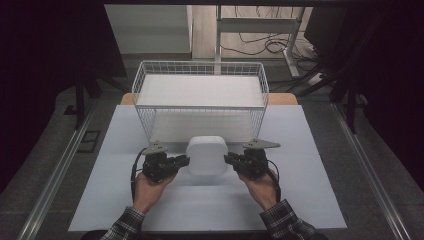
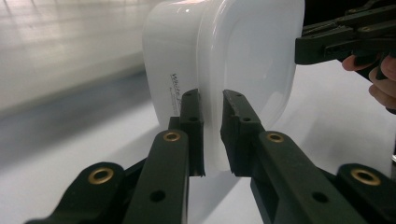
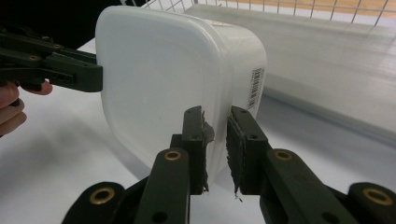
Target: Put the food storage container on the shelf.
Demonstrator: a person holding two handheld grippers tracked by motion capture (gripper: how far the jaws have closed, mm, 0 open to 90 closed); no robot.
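Observation:
A white plastic container (image 1: pixel 206 155) with a rounded square lid sits between my two grippers, in front of the basket. My left gripper (image 1: pixel 185 161) is shut on its left rim. In the left gripper view the jaws (image 2: pixel 212 116) pinch the thin lid edge of the container (image 2: pixel 243 60). My right gripper (image 1: pixel 228 160) is shut on the opposite rim, and in the right gripper view its jaws (image 3: pixel 215 135) clamp the container's (image 3: pixel 159 79) edge. A barcode label shows on the container's side. It casts a shadow on the board and seems to hang just above it.
A white wire basket (image 1: pixel 200 106) with a white floor stands directly behind the container, at the far edge of the white table board (image 1: pixel 310 190). Dark floor with metal rails lies on both sides. Cables and a desk frame are beyond the basket.

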